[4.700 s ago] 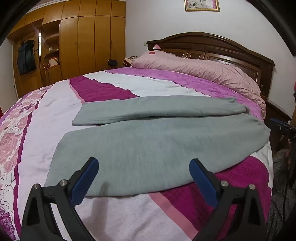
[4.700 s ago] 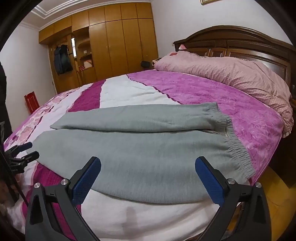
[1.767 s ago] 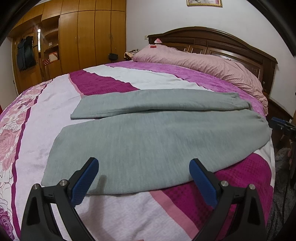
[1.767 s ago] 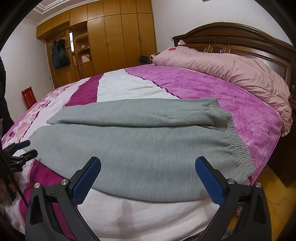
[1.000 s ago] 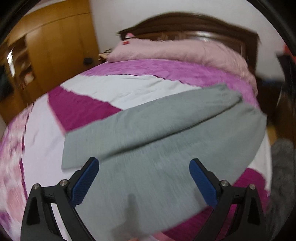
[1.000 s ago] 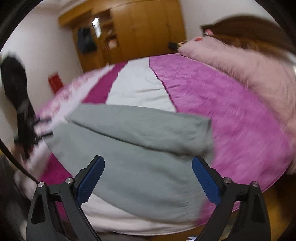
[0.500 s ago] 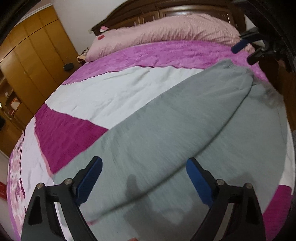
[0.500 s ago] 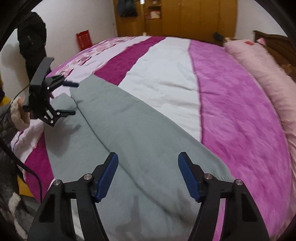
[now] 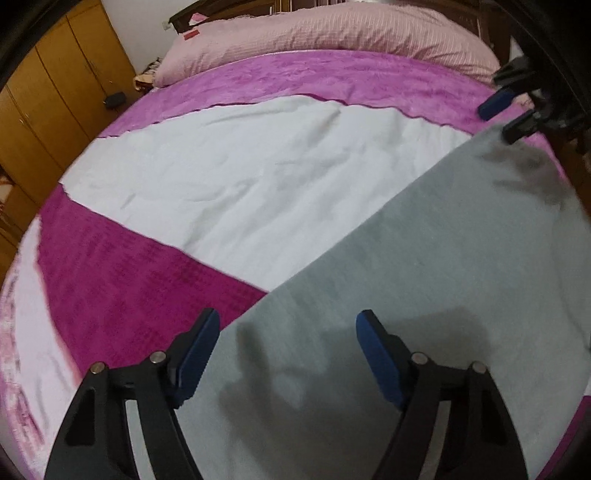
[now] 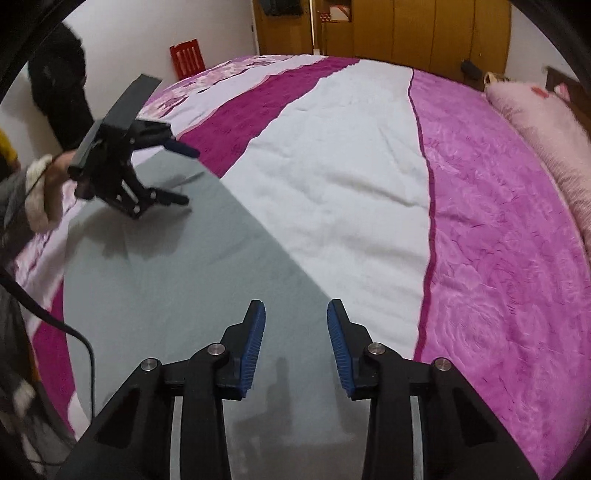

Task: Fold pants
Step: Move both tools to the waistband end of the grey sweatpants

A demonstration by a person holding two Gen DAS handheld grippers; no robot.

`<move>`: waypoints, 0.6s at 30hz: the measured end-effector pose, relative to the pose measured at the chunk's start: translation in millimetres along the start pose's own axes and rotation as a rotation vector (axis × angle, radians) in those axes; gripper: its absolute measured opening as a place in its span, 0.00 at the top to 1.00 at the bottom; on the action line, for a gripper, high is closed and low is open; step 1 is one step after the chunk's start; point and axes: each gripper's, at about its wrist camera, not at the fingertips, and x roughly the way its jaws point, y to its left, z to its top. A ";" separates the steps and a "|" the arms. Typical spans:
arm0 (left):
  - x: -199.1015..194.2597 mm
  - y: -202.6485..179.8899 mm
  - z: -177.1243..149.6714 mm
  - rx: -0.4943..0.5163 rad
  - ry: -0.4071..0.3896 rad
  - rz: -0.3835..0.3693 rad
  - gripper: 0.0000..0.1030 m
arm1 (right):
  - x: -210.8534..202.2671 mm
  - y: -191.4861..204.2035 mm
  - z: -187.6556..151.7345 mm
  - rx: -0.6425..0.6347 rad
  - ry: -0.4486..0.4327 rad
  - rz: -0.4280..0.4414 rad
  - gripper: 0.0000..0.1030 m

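The grey pants [image 9: 406, 280] lie flat on the bed, their far long edge running diagonally across both views. My left gripper [image 9: 286, 336] hangs low over that edge near one end; its jaws are closing, with cloth below them and nothing pressed by the blue pads [image 9: 195, 347]. My right gripper [image 10: 295, 325] hovers over the same edge of the pants [image 10: 166, 280] near the other end; its jaws are narrower and closing, with no cloth pinched. Each gripper shows in the other's view: the right gripper [image 9: 504, 118] and the left gripper [image 10: 186, 175], which a hand [image 10: 48, 173] holds.
The bedspread has white [image 9: 258, 173], magenta [image 9: 122, 280] and purple [image 10: 498, 240] bands. A long pink pillow [image 9: 332, 33] lies by the headboard. Wooden wardrobes [image 10: 406, 29] and a red chair [image 10: 186, 59] stand beyond the bed. A black cable [image 10: 74, 332] hangs at the left.
Both grippers have swung forward and down over the pants to the far edge. Their jaws have narrowed, the right much more than the left.
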 end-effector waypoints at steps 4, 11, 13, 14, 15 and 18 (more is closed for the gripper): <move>16.6 -4.9 3.7 -0.008 0.023 -0.070 0.22 | 25.0 -5.2 6.1 0.012 0.034 0.038 0.66; 43.0 -9.7 25.9 0.020 0.022 -0.100 0.19 | 60.0 -6.6 18.4 -0.018 0.091 0.106 0.66; 49.9 -10.1 30.6 0.070 0.031 -0.090 0.12 | 74.4 -5.8 19.1 -0.064 0.160 0.095 0.66; 51.7 -8.2 32.3 0.078 0.036 -0.089 0.09 | 81.5 -6.4 19.2 -0.090 0.193 0.071 0.66; 54.0 -6.1 33.9 0.078 0.046 -0.092 0.08 | 86.0 -7.4 20.5 -0.114 0.211 0.055 0.64; 59.0 -1.9 37.0 0.056 0.088 -0.124 0.11 | 92.3 -10.9 25.2 -0.144 0.229 0.092 0.57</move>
